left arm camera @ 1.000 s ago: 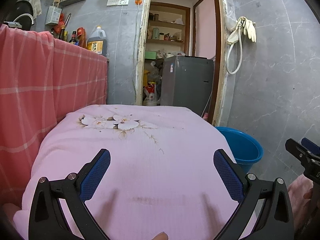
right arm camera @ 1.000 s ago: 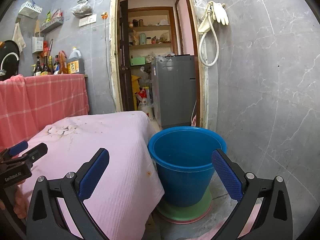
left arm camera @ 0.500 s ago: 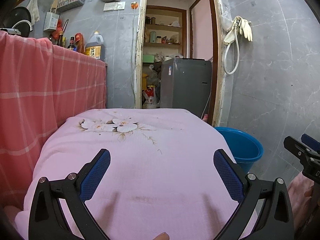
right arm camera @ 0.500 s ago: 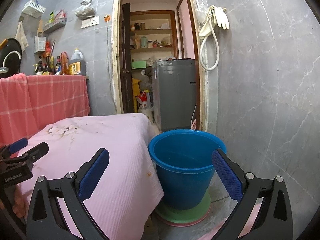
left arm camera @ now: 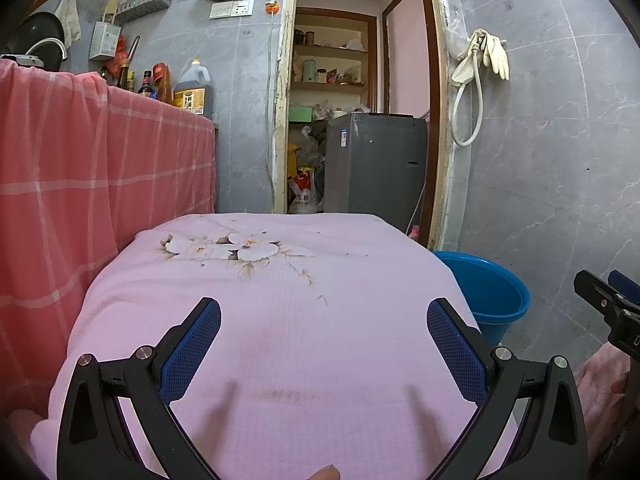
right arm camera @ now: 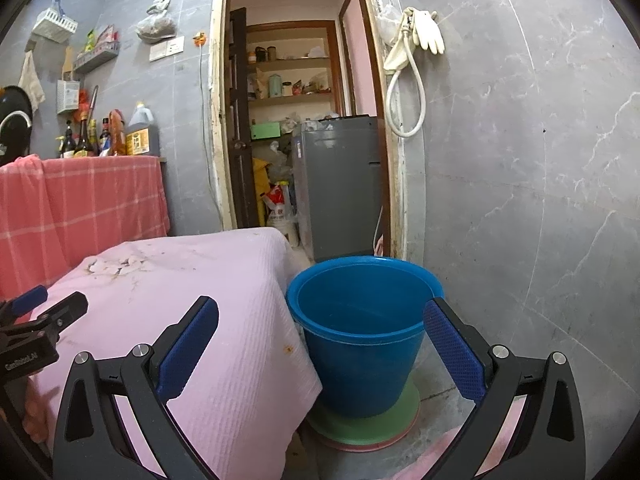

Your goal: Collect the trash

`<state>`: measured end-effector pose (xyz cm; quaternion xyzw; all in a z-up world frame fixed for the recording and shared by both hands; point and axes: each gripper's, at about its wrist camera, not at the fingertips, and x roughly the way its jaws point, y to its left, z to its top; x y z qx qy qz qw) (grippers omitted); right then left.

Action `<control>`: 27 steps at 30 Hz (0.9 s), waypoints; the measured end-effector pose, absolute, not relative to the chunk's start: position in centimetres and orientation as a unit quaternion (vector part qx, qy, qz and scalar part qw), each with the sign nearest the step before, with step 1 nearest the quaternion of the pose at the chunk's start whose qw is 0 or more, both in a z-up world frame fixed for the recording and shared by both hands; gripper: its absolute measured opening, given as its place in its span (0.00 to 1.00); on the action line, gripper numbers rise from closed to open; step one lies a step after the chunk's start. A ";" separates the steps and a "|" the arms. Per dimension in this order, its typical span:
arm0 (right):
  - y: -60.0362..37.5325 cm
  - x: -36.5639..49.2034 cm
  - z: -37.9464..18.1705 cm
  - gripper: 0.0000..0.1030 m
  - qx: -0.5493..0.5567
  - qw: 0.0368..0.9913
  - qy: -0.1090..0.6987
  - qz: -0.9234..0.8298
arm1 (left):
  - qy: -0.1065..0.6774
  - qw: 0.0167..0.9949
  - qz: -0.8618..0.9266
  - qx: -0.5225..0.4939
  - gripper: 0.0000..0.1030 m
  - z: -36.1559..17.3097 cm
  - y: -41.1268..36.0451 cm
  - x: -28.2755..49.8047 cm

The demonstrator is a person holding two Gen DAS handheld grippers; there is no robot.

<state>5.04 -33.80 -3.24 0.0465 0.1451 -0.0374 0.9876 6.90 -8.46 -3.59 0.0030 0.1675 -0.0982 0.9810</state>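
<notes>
Left wrist view: pale crumpled scraps (left arm camera: pixel 224 249) lie straight ahead, far across the pink-clothed tabletop (left arm camera: pixel 340 340), nearer the empty, wide-apart left hand-held gripper (left arm camera: pixel 323 340).

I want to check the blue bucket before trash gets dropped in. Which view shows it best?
The right wrist view: the blue bucket shows whole there, with its rim, inside and the green base under it, beside the pink cloth. The left wrist view shows only part of its rim and wall, behind the cloth's edge.
</notes>
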 end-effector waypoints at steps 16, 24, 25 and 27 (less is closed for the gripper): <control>-33.8 5.2 -3.4 1.00 0.044 0.987 0.150 -0.035 | 0.171 0.981 -0.095 0.003 0.98 -3.7 -8.5 7.0; -33.8 5.2 -3.4 1.00 0.044 0.987 0.150 -0.035 | 0.171 0.981 -0.095 0.003 0.98 -3.7 -8.5 7.0; -33.8 5.3 -3.4 1.00 0.044 0.987 0.150 -0.035 | 0.171 0.981 -0.095 0.003 0.98 -3.7 -8.5 7.0; -33.8 5.2 -3.4 1.00 0.044 0.987 0.150 -0.035 | 0.171 0.981 -0.095 0.003 0.98 -3.7 -8.5 7.0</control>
